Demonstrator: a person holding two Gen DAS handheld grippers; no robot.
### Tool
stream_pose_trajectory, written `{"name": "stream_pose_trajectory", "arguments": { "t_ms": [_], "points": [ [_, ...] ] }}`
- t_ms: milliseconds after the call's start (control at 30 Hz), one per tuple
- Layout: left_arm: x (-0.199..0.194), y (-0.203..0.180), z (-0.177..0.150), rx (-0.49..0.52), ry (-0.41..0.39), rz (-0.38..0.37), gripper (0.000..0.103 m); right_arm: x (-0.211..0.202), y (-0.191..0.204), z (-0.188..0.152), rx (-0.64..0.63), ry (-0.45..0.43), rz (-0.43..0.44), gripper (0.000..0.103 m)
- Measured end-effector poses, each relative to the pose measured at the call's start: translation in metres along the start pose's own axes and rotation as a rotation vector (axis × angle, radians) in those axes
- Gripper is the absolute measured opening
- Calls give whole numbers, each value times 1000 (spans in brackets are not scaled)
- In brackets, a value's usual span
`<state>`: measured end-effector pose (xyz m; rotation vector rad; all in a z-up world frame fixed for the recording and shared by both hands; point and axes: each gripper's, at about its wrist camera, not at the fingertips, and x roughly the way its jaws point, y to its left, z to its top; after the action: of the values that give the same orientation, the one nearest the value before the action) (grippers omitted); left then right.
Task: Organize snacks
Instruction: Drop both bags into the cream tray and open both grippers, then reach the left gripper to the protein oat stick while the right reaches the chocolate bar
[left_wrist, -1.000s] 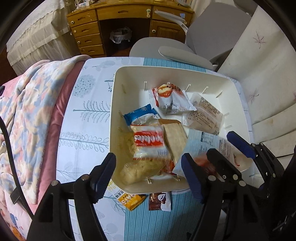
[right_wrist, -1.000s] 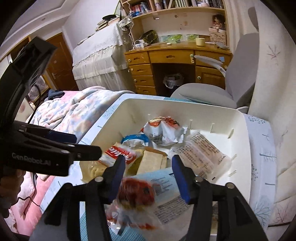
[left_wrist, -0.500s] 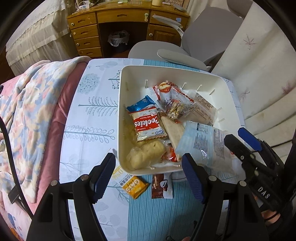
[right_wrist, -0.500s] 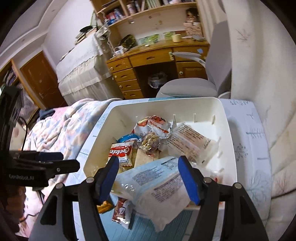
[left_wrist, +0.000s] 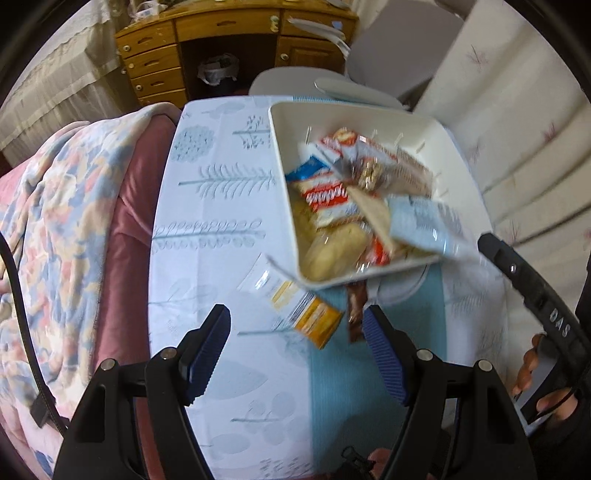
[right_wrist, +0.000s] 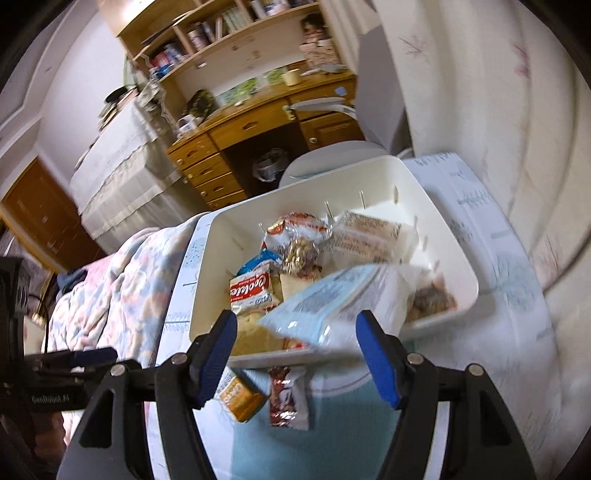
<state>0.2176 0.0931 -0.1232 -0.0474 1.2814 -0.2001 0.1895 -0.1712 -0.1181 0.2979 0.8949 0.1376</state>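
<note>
The left claw (left_wrist: 295, 343) is hanging wide open and empty above the near part of the desk (left_wrist: 207, 229), and the right claw (right_wrist: 295, 350), likewise spread wide with nothing between its pads, is hovering just short of the near wall of the white bin (right_wrist: 439, 221). Going left to right along the near edge of the bin, two snacks are lying outside it on the desk: an orange packet (left_wrist: 314, 319), partly tucked under the bin's near left corner, and a slim brown wrapper (left_wrist: 356, 312) beside it, its long axis running toward the bin. Both are lying just ahead of the left claw's opening, slightly right of its centre, so the left hand looks the nearer one for picking them up, though the right claw is also close above them. The orange packet is lying slantwise, so the claw would probably need to turn to close across its narrow side. Inside the bin several snacks are piling up, and a pale blue packet (right_wrist: 317, 306) is draping over the near wall. Motion blur is smearing the labels, and the bin's rim is hiding the upper ends of both loose packets.
</note>
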Motion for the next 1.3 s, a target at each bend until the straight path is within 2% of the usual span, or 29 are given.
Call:
{"name": "stream_pose_trajectory", "arguments": {
  "t_ms": [100, 267, 367, 567, 667, 767, 1000, 1300],
  "points": [
    [-1, 10, -12, 56, 22, -8, 79, -2, 9, -17, 51, -8, -26, 67],
    [3, 25, -28, 129, 56, -36, 79, 0, 24, -45, 114, -12, -65, 67],
    [8, 33, -38, 136, 78, -82, 79, 0, 32, -61, 146, -13, -88, 67],
    [27, 48, -50, 41, 127, -195, 79, 5, 43, -89, 158, 15, -143, 67],
    [37, 53, -54, -8, 141, -220, 79, 8, 44, -99, 147, 41, -167, 67],
    [47, 55, -54, -61, 160, -229, 79, 12, 44, -107, 136, 61, -182, 67],
    [72, 50, -52, -139, 205, -199, 79, 25, 42, -121, 89, 109, -201, 67],
    [102, 42, -35, -262, 216, -180, 79, 52, 43, -129, -71, 153, -212, 67]
  ]
}}
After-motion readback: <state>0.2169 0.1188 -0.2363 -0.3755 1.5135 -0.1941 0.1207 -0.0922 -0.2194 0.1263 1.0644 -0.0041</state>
